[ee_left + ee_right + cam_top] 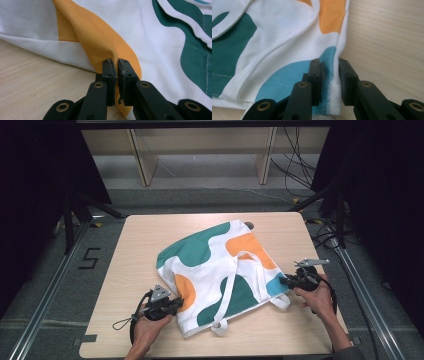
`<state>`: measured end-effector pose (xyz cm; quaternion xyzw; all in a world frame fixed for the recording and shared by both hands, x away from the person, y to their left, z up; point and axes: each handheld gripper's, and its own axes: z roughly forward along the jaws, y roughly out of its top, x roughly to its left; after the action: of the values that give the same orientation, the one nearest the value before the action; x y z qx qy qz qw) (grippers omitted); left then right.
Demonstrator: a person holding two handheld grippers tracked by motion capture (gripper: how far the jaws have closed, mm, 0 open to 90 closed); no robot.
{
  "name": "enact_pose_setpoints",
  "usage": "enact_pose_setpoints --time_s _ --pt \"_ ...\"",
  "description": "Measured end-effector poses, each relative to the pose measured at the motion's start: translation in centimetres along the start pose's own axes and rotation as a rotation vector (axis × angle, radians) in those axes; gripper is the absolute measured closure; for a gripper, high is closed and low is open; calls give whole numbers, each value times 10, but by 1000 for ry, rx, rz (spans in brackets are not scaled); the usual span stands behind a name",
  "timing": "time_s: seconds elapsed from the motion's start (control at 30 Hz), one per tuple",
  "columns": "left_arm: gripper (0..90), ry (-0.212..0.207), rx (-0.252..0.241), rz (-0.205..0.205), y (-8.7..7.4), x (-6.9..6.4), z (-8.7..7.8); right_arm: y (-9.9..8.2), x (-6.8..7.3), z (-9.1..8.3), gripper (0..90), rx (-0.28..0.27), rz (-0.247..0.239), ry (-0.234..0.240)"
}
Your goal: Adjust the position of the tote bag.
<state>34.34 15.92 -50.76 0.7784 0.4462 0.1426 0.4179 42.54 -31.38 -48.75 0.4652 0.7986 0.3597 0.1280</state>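
A dark room surrounds a light wooden table (pixel 150 245), which stands on a grey floor with metal rails along both sides; pale wooden shelving stands behind it, black cables trail at the far right, and a "5" is marked on the floor to the left.

There is one table, one bag, two grippers, two hands.

The tote bag (pixel 215 270) lies flat across the middle of the table, slanting from its far right down toward the near left. It is white cloth printed with rounded patches of teal green, orange and light blue, and its two white straps lie looped over the near half.

The left gripper (pixel 117 68), held in the person's left hand (pixel 147 327) at the bag's near-left edge, has its jaws nearly together, pinching a raised fold of orange cloth between the pads.

The right gripper (pixel 329 72), in the right hand (pixel 320 297) at the bag's right edge, has its jaws a little wider, clamped on the blue and white hem there
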Motion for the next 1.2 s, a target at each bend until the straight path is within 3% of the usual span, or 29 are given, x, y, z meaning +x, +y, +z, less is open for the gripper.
enact_pose_setpoints --time_s 0.07,0.1,0.13,0.23,0.3,0.37,0.43,0.47,0.5,0.67,0.73,0.77,0.8,0.83,0.87,0.9,0.97,1.03,1.07,1.1,1.13,1.17,1.2 --pt "845 4 -7 -1 0 4 0 -1 2 1 770 -2 -46 -6" --pt "846 2 3 4 1 6 -1 -2 5 -2 772 8 -50 -36" --pt "848 6 4 25 1 8 -2 -4 11 -5 774 12 -92 -18" --pt "851 29 13 52 3 16 -5 -10 20 -12 775 26 -101 -2" --pt "852 26 5 15 3 23 -5 -18 30 -18 776 10 -114 15" --pt "852 20 8 22 3 30 -5 -24 41 -23 776 6 -134 35" --pt "851 26 14 32 5 35 -5 -27 53 -26 776 9 -111 64" --pt "851 31 3 14 5 35 -5 -29 55 -27 776 17 -153 47" --pt "851 31 15 28 5 37 -6 -31 57 -29 776 26 -161 22" --pt "840 32 14 30 5 45 -8 -39 73 -33 776 16 -200 55" --pt "821 46 3 21 5 45 -9 -42 76 -33 775 22 -214 44" --pt "802 52 9 27 6 45 -10 -43 79 -34 774 21 -199 71" --pt "777 57 -1 24 6 44 -11 -44 78 -33 772 21 -215 57" --pt "733 66 13 38 6 44 -14 -44 82 -34 769 21 -192 75" --pt "668 73 6 26 5 44 -17 -45 84 -33 759 6 -178 77" --pt "586 76 -9 -11 4 43 -19 -45 86 -36 723 25 -140 97" --pt "531 76 -13 -14 2 44 -29 -45 83 -39 636 3 -167 80" --pt "459 85 -41 -55 -2 41 -38 -45 83 -46 523 -7 -171 66" --pt "438 82 -36 -47 -4 40 -45 -47 84 -51 490 -6 -172 47" --pt "424 75 -36 -49 -6 38 -50 -48 85 -53 469 -31 -169 62" --pt "402 68 -41 -50 -9 35 -55 -49 83 -56 443 -48 -201 52" --pt "384 63 -49 -56 -13 31 -58 -51 87 -59 424 -28 -174 56" --pt "375 58 -39 -49 -17 28 -62 -53 84 -61 416 -37 -212 55"
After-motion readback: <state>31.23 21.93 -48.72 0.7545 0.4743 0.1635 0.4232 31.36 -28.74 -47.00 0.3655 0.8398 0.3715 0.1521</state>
